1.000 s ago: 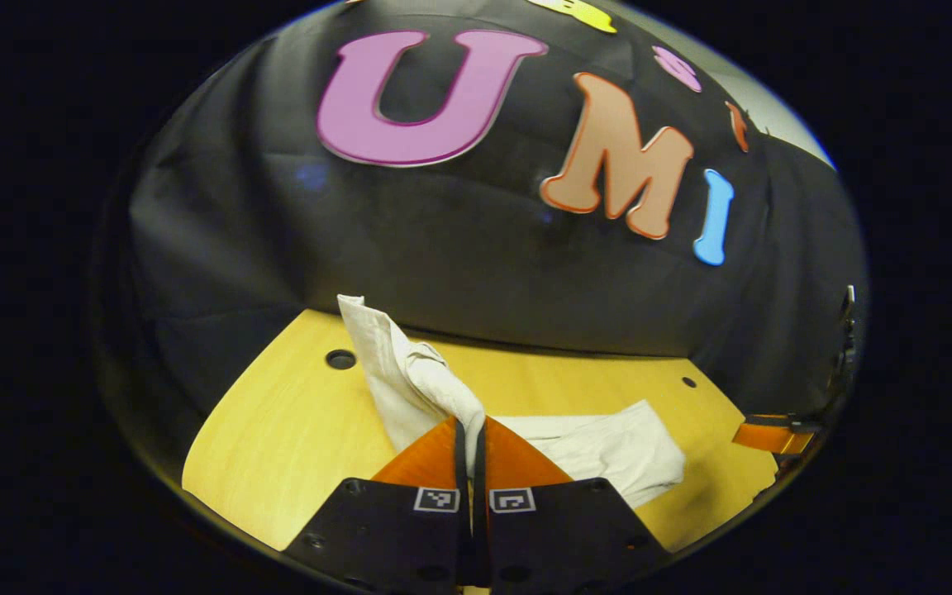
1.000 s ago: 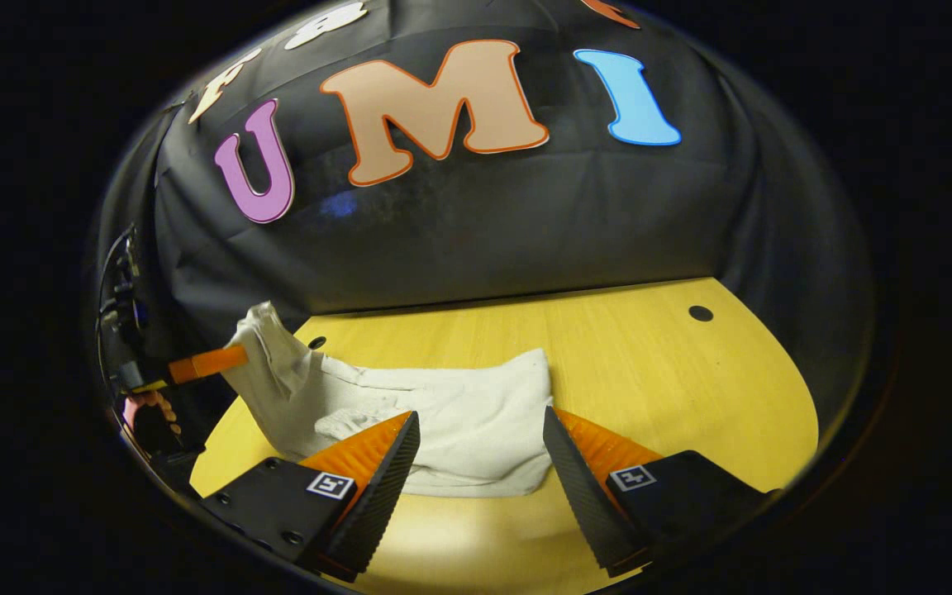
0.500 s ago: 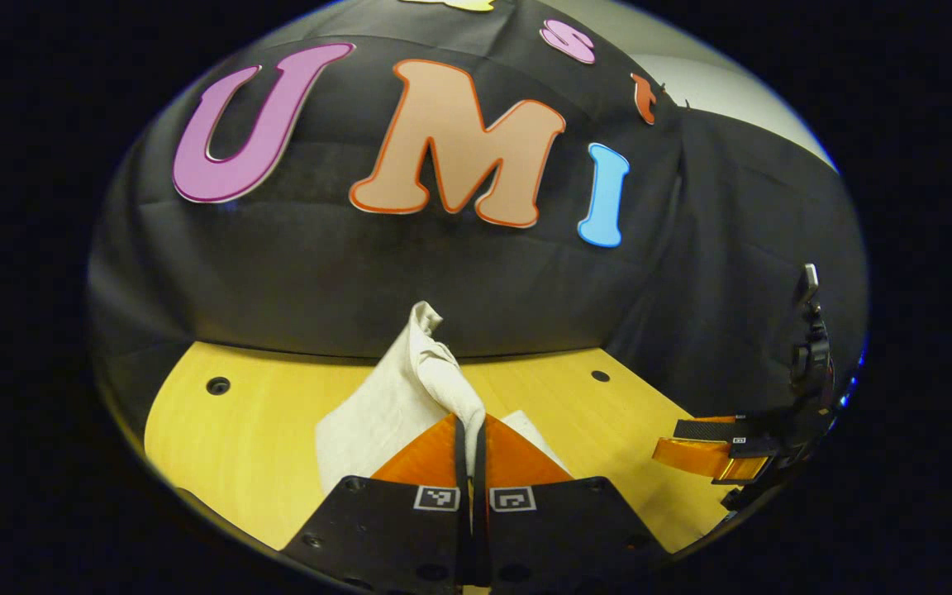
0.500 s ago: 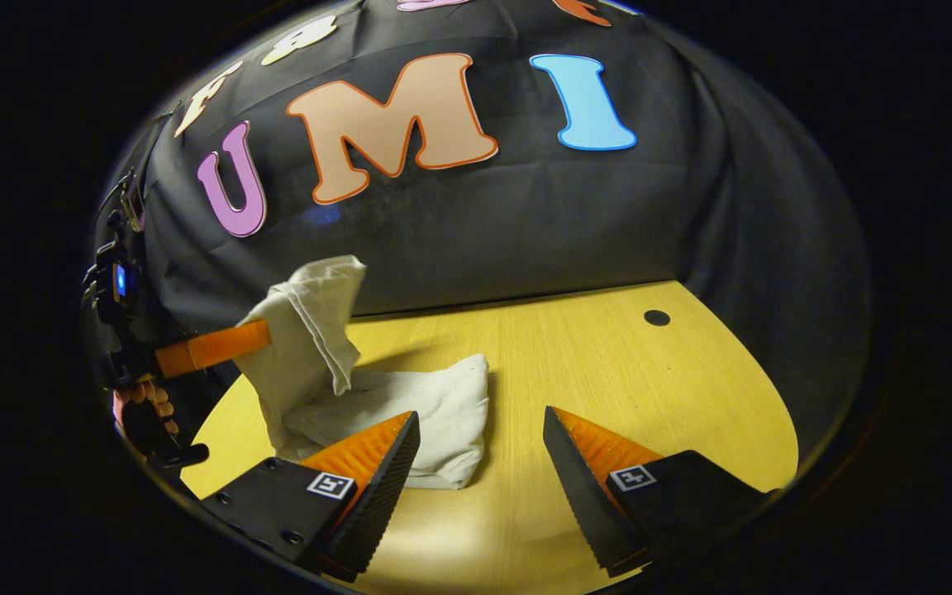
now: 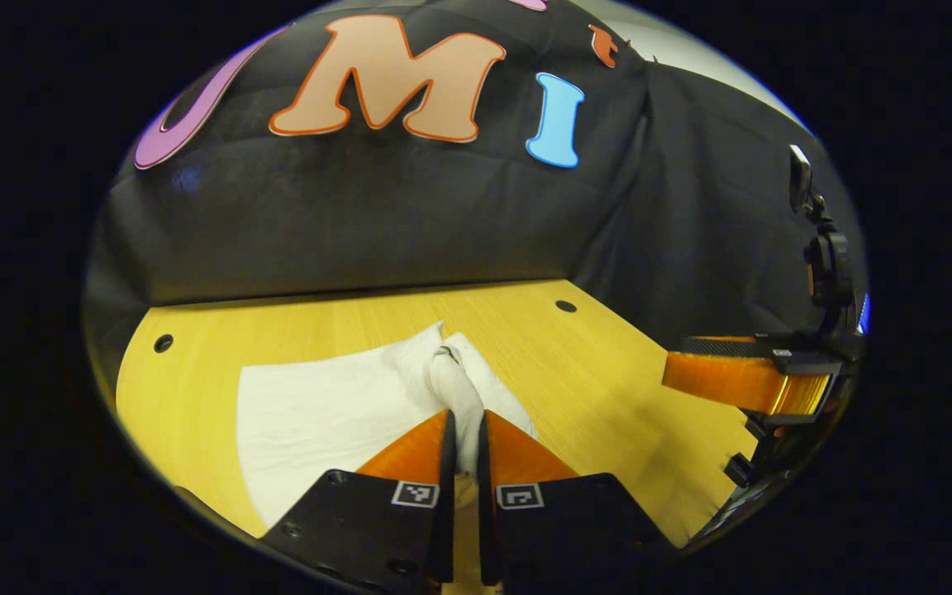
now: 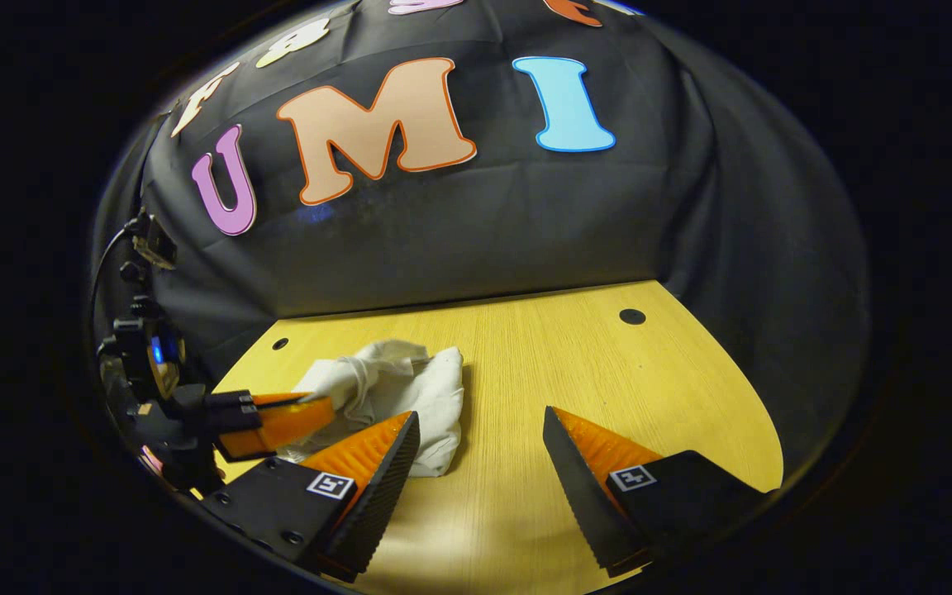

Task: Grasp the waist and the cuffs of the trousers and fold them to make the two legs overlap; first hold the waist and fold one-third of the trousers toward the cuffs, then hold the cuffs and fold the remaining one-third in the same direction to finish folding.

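The off-white trousers lie folded into a compact stack on the yellow wooden table. My left gripper is shut on a bunched end of the cloth, held low over the stack. In the right gripper view the trousers sit at the left, with the left gripper pinching them from the left side. My right gripper stands open just right of the stack, nothing between its fingers; it also shows in the left gripper view at the right.
Small round holes mark the tabletop near its back edge. The black cloth wall rises directly behind the table. Bare wood extends to the right of the trousers.
The left gripper carried the held end of the trousers over to the right and down onto the stack. The cloth went from raised to lying low. The right gripper stayed open.
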`<state>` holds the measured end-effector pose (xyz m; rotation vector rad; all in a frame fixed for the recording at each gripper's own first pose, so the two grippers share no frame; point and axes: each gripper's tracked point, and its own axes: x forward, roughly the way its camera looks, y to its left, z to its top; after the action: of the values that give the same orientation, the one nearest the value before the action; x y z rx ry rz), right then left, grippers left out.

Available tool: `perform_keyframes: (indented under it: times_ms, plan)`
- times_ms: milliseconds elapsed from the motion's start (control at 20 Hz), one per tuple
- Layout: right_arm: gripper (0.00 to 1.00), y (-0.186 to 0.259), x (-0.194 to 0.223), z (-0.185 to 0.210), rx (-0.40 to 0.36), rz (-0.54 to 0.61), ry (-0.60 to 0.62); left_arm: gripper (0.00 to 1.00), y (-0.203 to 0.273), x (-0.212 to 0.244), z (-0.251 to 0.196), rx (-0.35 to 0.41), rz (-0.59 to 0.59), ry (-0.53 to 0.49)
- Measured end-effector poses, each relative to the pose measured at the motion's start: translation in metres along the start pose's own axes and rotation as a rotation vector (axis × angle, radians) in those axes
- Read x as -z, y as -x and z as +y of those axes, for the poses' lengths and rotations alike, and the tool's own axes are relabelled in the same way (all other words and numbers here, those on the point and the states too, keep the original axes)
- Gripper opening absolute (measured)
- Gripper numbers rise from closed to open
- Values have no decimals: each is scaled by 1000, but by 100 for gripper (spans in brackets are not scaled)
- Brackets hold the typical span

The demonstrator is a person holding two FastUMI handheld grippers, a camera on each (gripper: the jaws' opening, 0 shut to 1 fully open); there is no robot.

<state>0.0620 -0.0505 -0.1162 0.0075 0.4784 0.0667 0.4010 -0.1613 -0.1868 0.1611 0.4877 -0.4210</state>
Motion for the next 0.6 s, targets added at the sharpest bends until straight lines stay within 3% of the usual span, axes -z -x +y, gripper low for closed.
perform_keyframes:
  times_ms: [50,100,150,250,300,400,500,550,600]
  plan:
    - [96,1,-1,0,-2,-2,-4,18,-6,3,-13,40,7,15]
    - [96,2,-2,2,-6,-5,-9,51,-4,3,-24,77,0,35]
    - [96,4,-4,3,-11,-13,-12,56,-4,1,-33,98,-15,51]
    - [97,13,-9,14,-40,-39,-17,83,6,-9,-41,100,-55,60]
    - [92,17,-14,19,-56,-55,-21,92,9,-9,-40,83,-65,50]
    - [96,24,-21,31,-88,-95,-31,95,25,-14,-31,41,-78,23]
    - [92,31,-30,43,-114,-137,-36,95,47,-17,-18,3,-100,16]
    - [96,34,-34,47,-123,-159,-39,95,58,-19,-8,-26,-110,14]
    - [92,38,-38,53,-134,-180,-42,95,69,-21,3,-58,-117,14]
